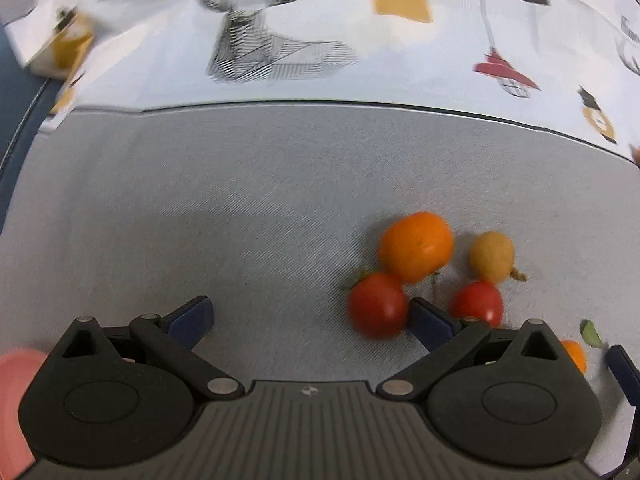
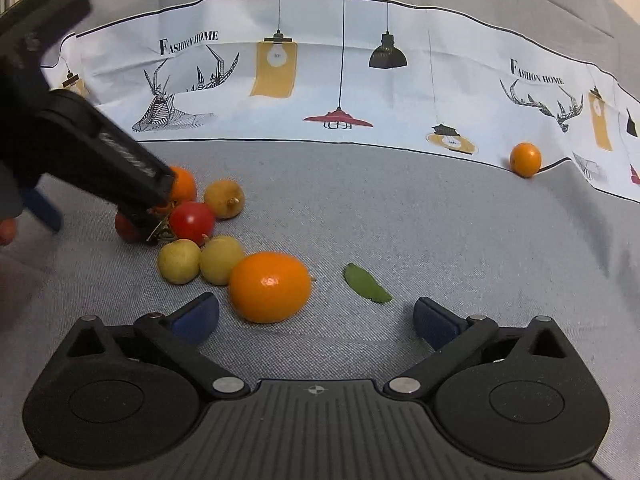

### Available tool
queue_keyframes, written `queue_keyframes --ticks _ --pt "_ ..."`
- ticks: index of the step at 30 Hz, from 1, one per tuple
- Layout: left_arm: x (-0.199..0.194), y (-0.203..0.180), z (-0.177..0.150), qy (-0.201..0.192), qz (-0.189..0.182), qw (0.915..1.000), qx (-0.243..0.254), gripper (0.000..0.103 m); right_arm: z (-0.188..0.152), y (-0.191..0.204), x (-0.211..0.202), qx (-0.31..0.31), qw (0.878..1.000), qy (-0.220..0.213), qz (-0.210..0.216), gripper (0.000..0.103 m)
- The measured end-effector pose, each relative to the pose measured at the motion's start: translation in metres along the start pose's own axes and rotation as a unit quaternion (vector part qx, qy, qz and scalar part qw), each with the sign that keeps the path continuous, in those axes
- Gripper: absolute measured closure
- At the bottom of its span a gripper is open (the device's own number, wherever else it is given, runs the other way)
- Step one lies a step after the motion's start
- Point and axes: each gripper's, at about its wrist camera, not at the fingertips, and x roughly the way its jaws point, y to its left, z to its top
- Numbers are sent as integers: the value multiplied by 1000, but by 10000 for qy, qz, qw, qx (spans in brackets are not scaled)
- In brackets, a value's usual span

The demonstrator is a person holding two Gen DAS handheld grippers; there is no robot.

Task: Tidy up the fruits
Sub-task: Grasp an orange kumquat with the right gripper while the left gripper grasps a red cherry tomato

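Fruit lies in a cluster on the grey cloth (image 2: pixel 400 220). A large orange (image 2: pixel 270 286) sits just ahead of my right gripper (image 2: pixel 316 320), close to its left fingertip and untouched; the jaws stand wide open. Behind it are two yellow fruits (image 2: pixel 179 261), a red tomato (image 2: pixel 191 222), a third yellow fruit (image 2: pixel 224 199) and another orange (image 2: pixel 182 184). My left gripper (image 1: pixel 311 322) is open and empty over the cloth. A red tomato (image 1: pixel 378 306) lies just inside its right finger, with an orange (image 1: pixel 416 246) and a second tomato (image 1: pixel 478 304) beyond.
A small orange (image 2: pixel 525 159) rests alone at the far right by the white printed border (image 2: pixel 340 72). A green leaf (image 2: pixel 366 283) lies ahead of the right gripper. The left gripper's black body (image 2: pixel 92 152) covers part of the cluster. A pink object (image 1: pixel 16 392) shows at the lower left.
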Motion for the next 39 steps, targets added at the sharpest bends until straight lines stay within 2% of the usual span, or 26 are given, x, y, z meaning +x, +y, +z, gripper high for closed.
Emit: queue_keyframes --ticks 1,2,3,4,5,6,9,13,16,19,24,28,31,35,39 --pt "1 0 2 11 -9 10000 -18 0 0 -1 -1 3 10000 -3 10 3" --pt "0 1 4 -11 -48 10000 -78 1 0 -1 -2 16 10000 -17 45 18" --pt "-2 2 3 -103 -153 9997 -134 14 0 0 -5 4 9999 -99 91 32" --pt "-6 2 2 -209 -202 9995 -119 25 0 2 -9 -64 9996 -179 196 60" --pt "-12 0 1 -322 -177 9993 -11 61 1 4 -12 -136 9994 -220 221 60" --pt "-14 -2 -1 -292 -188 9994 85 73 0 4 -13 -137 9994 -210 238 60" --pt "-22 1 -6 -315 -205 9993 23 73 3 0 -15 57 9994 -293 190 60" --pt "-41 6 -14 -367 -176 9992 -1 73 5 -15 -19 390 9979 -493 -161 60" --pt "-67 14 -30 -377 -239 9989 -125 73 6 -30 -22 651 9958 -517 -388 60" --pt "-103 22 -59 -413 -259 9987 -178 73 5 -40 -37 797 9945 -480 -485 60" --pt "-163 38 -119 -473 -185 9986 -157 73 5 -41 -108 990 9931 -623 -123 60" --pt "-202 47 -169 -435 48 9990 -19 73 -9 -25 -175 881 9939 -563 342 60" --pt "-226 57 -201 -471 32 9989 -40 73 -18 -6 -220 746 9942 -453 621 60" --pt "-261 72 -239 -740 -68 9971 -154 73 -23 17 -268 745 9907 -260 1111 60" --pt "-290 87 -268 -1072 10 9935 -393 73 -21 43 -311 292 9892 -616 1297 60"
